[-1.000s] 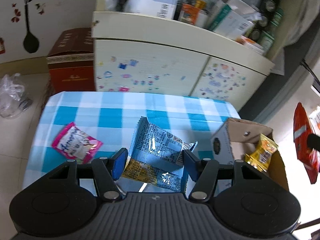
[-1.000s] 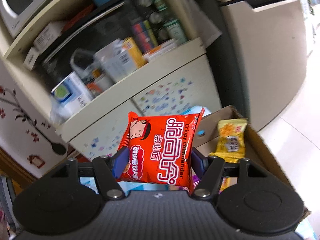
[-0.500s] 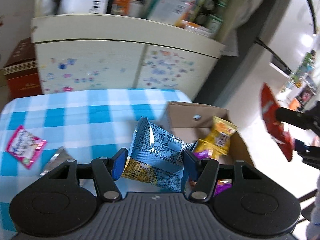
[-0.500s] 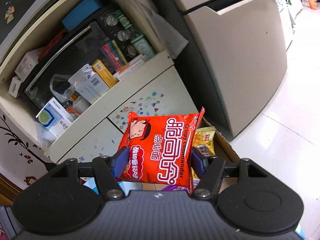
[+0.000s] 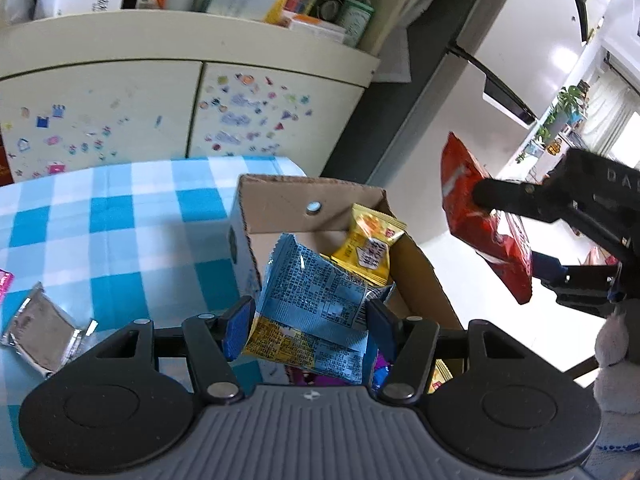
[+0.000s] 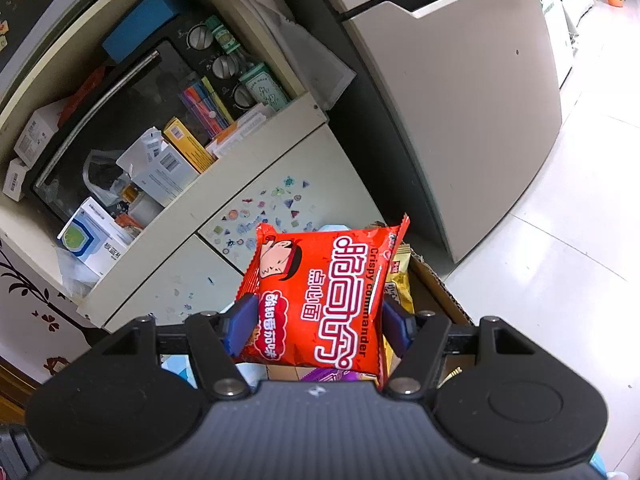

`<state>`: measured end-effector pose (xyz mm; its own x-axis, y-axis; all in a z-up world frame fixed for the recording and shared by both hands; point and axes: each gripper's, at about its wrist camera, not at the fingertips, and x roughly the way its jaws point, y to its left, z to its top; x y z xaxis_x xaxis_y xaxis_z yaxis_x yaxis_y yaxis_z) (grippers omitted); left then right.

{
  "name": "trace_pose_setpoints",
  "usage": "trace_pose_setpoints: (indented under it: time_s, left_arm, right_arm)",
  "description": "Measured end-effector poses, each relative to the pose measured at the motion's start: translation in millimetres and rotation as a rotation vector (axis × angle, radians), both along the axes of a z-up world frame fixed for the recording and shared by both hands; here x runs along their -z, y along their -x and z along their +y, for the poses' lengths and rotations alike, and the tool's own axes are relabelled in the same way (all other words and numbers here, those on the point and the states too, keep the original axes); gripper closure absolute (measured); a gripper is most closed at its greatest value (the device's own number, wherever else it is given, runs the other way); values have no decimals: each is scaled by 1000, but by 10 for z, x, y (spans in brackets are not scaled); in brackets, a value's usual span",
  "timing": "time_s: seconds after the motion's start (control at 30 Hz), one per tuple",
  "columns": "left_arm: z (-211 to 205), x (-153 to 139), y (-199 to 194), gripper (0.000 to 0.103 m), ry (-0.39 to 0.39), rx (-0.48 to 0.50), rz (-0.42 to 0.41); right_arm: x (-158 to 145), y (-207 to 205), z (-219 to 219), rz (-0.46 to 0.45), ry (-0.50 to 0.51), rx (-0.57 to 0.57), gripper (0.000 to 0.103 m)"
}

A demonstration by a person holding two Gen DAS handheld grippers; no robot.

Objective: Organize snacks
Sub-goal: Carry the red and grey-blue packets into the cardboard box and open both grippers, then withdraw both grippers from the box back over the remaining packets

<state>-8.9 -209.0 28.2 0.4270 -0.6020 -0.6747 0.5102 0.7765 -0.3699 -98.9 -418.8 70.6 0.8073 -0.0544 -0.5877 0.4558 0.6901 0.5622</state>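
Cardboard box point(image 5: 416, 268) below both tools: left tool point(image 5: 306, 322) grips blue packet point(image 5: 316, 296), right tool point(image 6: 318, 324) red packet point(image 6: 328, 292).

Behind your table with its blue checked cloth point(image 5: 120, 216) you see a stickered cream cabinet point(image 5: 276, 108), a cluttered shelf point(image 6: 168, 148), and a glossy white floor point(image 6: 560, 280).

The left camera looks down from close above the table point(image 5: 120, 216) and cardboard box point(image 5: 280, 200). The right camera looks down from beside it. Both see the box point(image 6: 436, 284) and the cupboard point(image 5: 192, 52).
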Motion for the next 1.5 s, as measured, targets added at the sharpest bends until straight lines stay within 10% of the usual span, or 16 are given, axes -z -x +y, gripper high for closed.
trace_pose_setpoints:
  time_s: [0.13,0.3,1.5]
  left_arm:
    - [-99,60,36,34,-4,19,7]
    - [-134,49,84,5,-13,5,-1]
    - [1088,-319,-493,3,-94,-364,66]
  right_arm:
    - [22,-13,-8,13,0,13,35]
    - [69,-37,-32,37,-12,47,23]
    - [33,-465,528,1,21,-163,18]
